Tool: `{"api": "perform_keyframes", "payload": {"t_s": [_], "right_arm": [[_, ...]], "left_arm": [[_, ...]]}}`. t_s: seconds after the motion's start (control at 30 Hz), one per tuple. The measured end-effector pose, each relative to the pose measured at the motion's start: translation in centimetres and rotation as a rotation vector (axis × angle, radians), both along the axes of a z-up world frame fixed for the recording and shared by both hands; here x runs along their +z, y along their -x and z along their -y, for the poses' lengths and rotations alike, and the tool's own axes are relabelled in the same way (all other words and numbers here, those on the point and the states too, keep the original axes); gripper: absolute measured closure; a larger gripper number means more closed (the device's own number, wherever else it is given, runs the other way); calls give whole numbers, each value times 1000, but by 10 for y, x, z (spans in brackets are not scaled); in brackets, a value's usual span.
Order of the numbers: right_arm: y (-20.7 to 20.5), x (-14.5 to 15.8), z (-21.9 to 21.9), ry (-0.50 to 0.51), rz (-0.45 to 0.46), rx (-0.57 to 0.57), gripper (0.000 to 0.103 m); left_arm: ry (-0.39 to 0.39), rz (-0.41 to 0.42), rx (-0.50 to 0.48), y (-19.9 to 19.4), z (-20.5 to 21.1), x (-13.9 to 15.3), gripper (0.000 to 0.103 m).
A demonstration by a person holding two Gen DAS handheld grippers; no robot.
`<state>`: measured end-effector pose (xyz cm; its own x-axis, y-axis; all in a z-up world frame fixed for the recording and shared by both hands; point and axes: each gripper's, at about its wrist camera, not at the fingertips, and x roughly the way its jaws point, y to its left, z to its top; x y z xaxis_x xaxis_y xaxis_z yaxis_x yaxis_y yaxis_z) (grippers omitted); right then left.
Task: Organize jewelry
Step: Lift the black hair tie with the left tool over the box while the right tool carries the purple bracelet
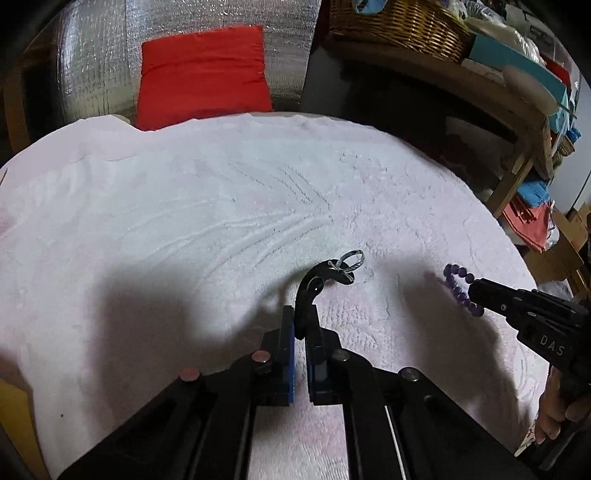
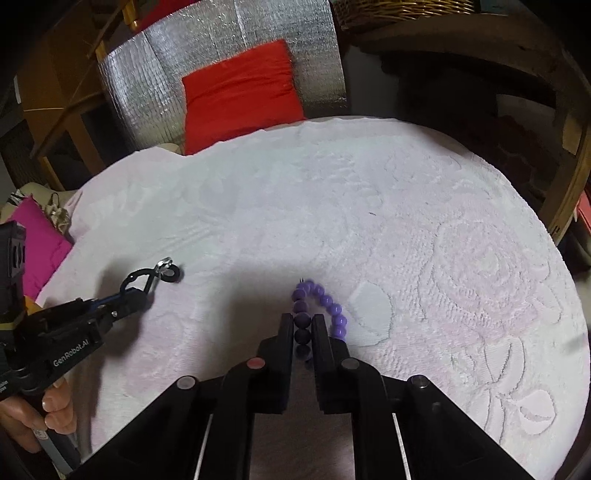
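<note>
A white embossed towel (image 1: 184,221) covers the round table. My left gripper (image 1: 301,314) is shut on a black cord (image 1: 308,291) whose far end carries a silver ring (image 1: 351,260) that rests on the towel. In the right wrist view the left gripper (image 2: 142,293) holds the same cord (image 2: 135,277) at the left, with the silver ring (image 2: 164,264) beside a small black ring (image 2: 173,274). My right gripper (image 2: 300,321) is shut on a purple bead bracelet (image 2: 334,308); beads sit between its fingers and the rest curves off to the right. From the left wrist view, the right gripper (image 1: 474,291) and bracelet (image 1: 458,280) are at right.
A red cushion (image 1: 201,74) leans on a silver foil sheet (image 1: 92,74) behind the table. A wicker basket (image 1: 395,26) and a cluttered wooden shelf (image 1: 524,110) stand at back right. Pink fabric (image 2: 40,243) lies off the table's left edge. A hand (image 2: 44,410) grips the left tool.
</note>
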<state>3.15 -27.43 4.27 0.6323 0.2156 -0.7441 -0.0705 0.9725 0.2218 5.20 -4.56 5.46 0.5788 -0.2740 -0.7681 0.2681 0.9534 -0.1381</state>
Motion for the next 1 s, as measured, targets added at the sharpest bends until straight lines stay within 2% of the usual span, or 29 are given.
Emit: {"api": "perform_keyframes", "payload": {"t_s": [0.27, 0.7, 1.0], "right_arm": [[10, 19, -6, -86, 37, 28, 92], [33, 48, -47, -134, 101, 107, 92], [45, 65, -80, -170, 143, 164, 92]], "left_arm": [[-14, 48, 54, 21, -13, 27, 98], [-112, 128, 199, 62, -42, 59, 98], [-118, 178, 302, 93, -73, 80, 98]]}}
